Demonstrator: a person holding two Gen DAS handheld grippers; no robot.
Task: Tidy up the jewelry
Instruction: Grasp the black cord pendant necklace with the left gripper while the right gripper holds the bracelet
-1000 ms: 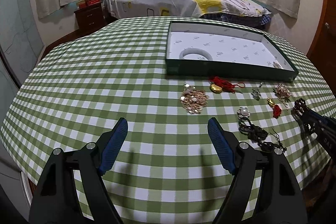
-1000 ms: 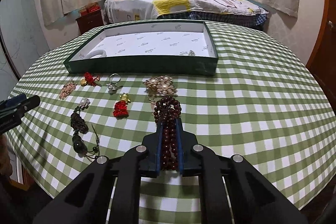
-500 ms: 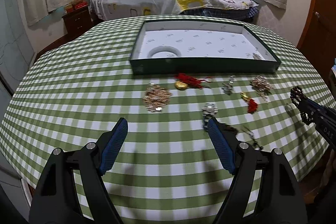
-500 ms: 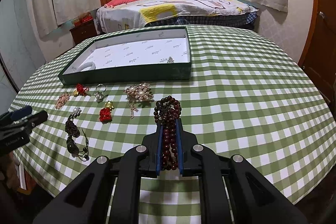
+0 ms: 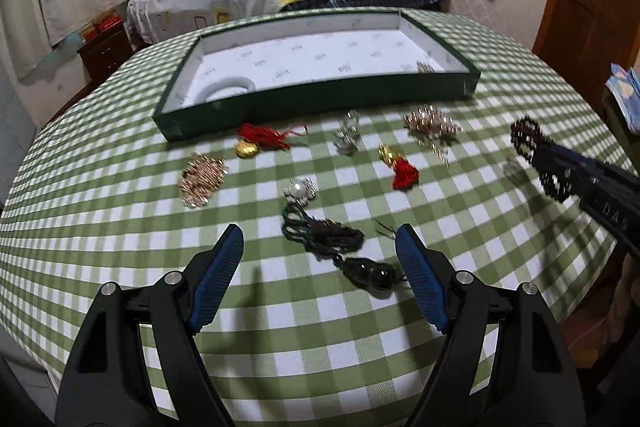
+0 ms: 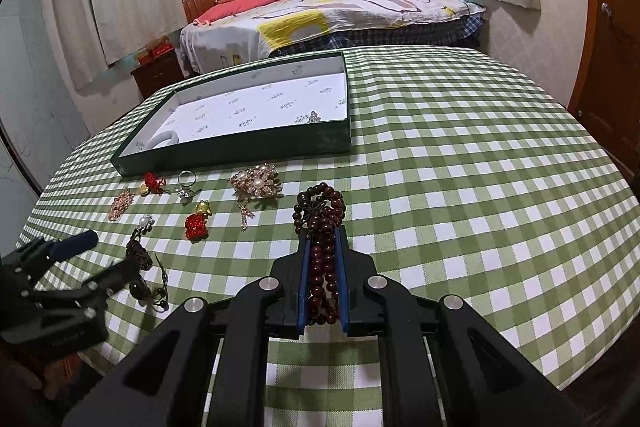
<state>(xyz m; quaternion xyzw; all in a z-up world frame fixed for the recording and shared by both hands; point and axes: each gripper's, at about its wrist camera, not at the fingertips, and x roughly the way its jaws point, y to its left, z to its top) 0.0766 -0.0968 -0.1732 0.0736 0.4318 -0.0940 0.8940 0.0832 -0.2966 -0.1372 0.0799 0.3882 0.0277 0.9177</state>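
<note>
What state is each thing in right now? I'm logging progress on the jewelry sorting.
left gripper: open, empty, above the dark cord pendant.
right gripper: shut on the bead bracelet.
bead bracelet: clamped, lifted off the cloth.
green box: open, lidless, nearly empty.
white bangle: in the box, near-left corner.
small brooch: in the box, near-right corner.
dark cord pendant: lying loose on the tablecloth.
pearl brooch: on the tablecloth, outside the box.

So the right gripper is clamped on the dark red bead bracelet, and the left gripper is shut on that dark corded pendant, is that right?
Not quite. The right gripper is clamped on the dark red bead bracelet, but the left gripper is open. The left wrist view shows its jaws spread wide, with the dark corded pendant lying on the checked tablecloth between them, not gripped.
</note>
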